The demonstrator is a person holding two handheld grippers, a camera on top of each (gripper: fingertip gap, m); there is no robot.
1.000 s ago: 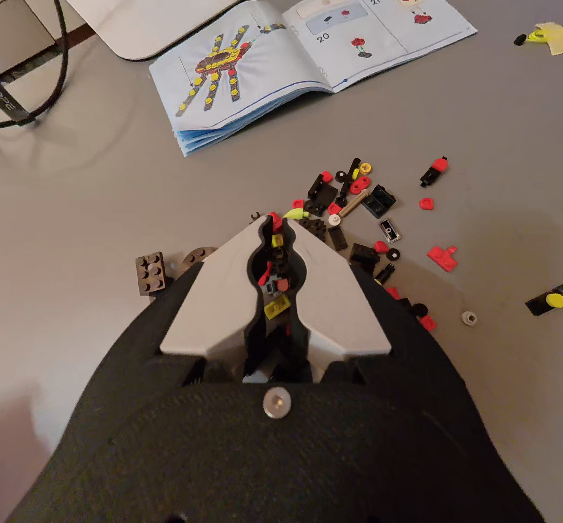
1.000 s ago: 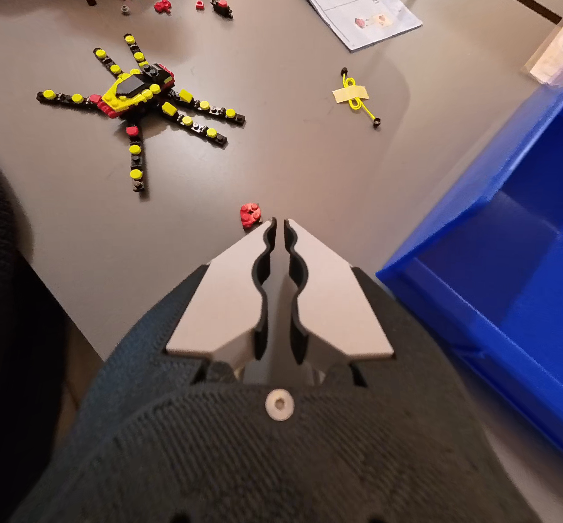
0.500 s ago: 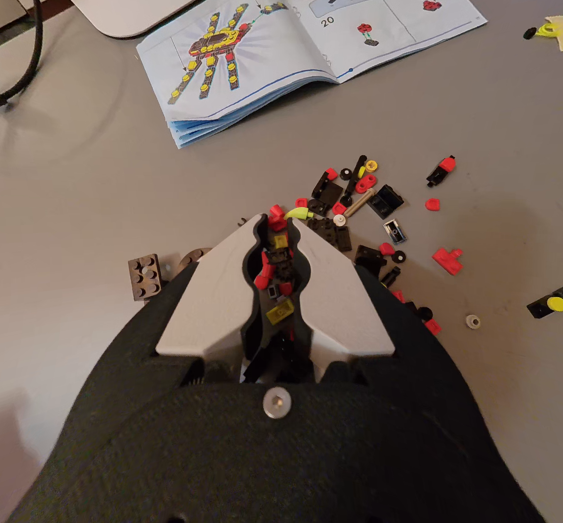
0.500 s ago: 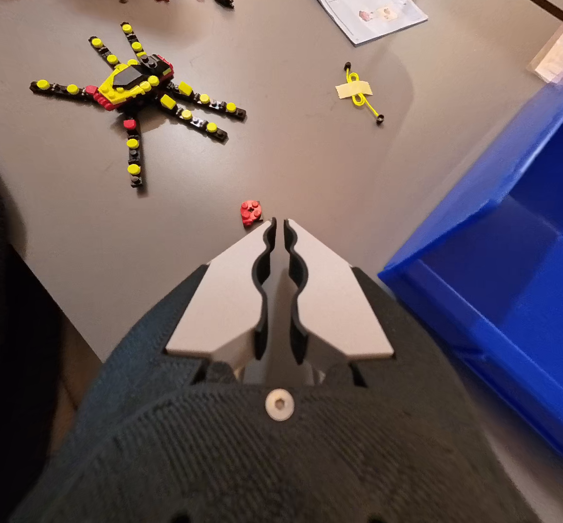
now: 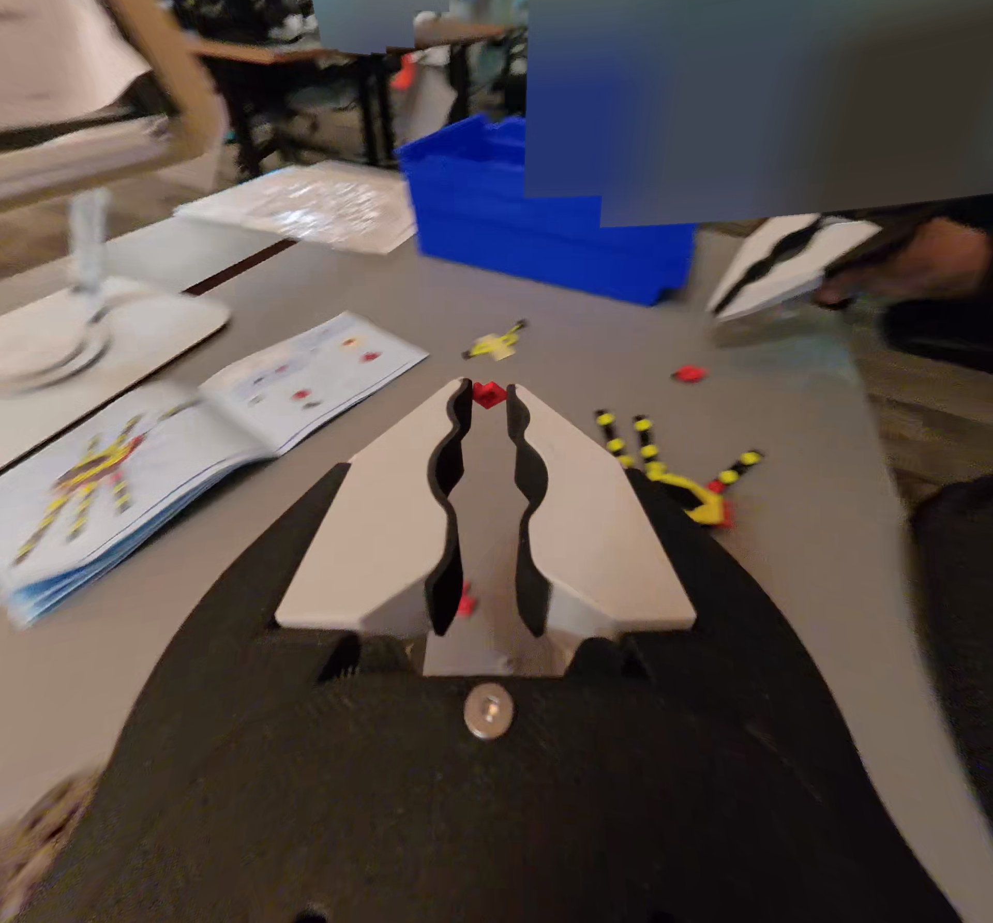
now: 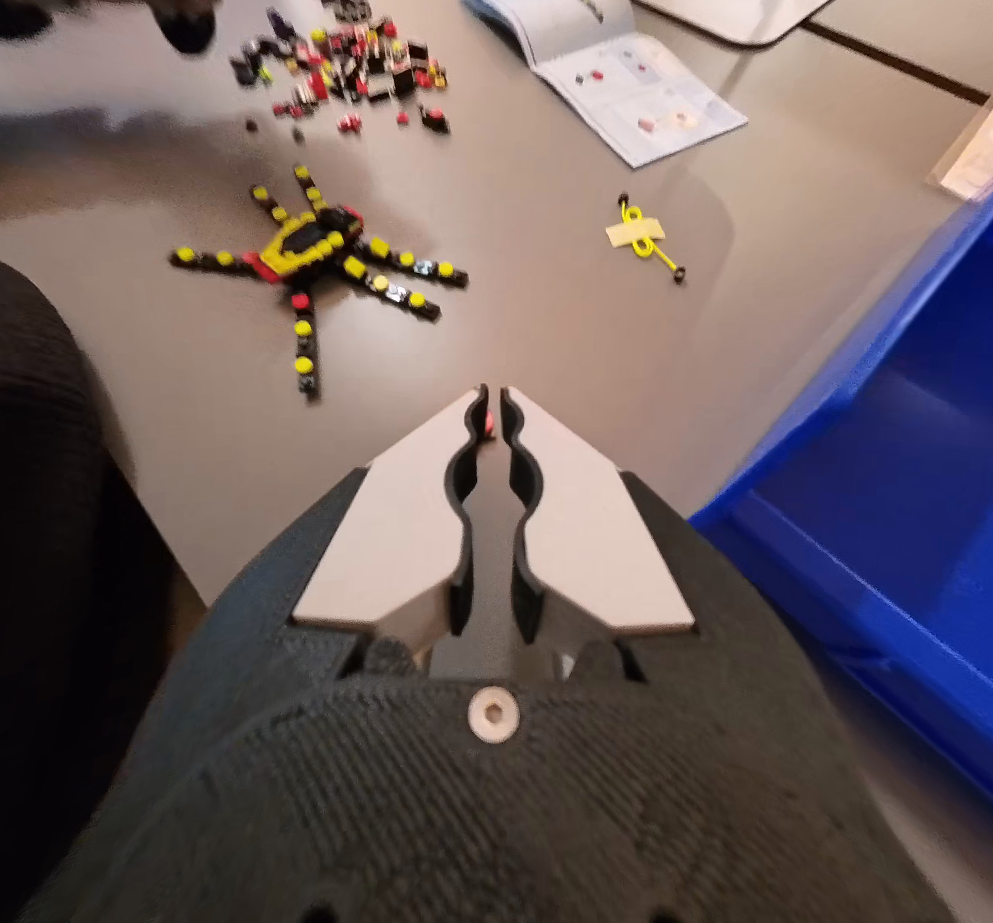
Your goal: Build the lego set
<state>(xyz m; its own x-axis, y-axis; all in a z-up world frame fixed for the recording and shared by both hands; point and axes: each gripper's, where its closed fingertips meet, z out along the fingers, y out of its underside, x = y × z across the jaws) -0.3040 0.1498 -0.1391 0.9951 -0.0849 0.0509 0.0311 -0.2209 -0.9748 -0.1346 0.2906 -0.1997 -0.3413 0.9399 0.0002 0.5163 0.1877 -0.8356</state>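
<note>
Leaves the instruction booklet (image 5: 215, 446) open at far left on the surface (image 5: 376, 295). Now carries the left gripper (image 5: 487, 391) level and clear of the loose pile (image 6: 344, 59), no longer nosing down among the bricks, fingers (image 5: 397, 510) clamped on a small red piece (image 5: 488, 395) at their very tips. Means one part picked, probably bound for the spider model (image 6: 317, 247) lying to the right. Keeps the right gripper (image 6: 493, 397) hovering by the blue bin (image 6: 886, 413), fingers all but together on nothing, above a second red piece (image 5: 689, 374).
</note>
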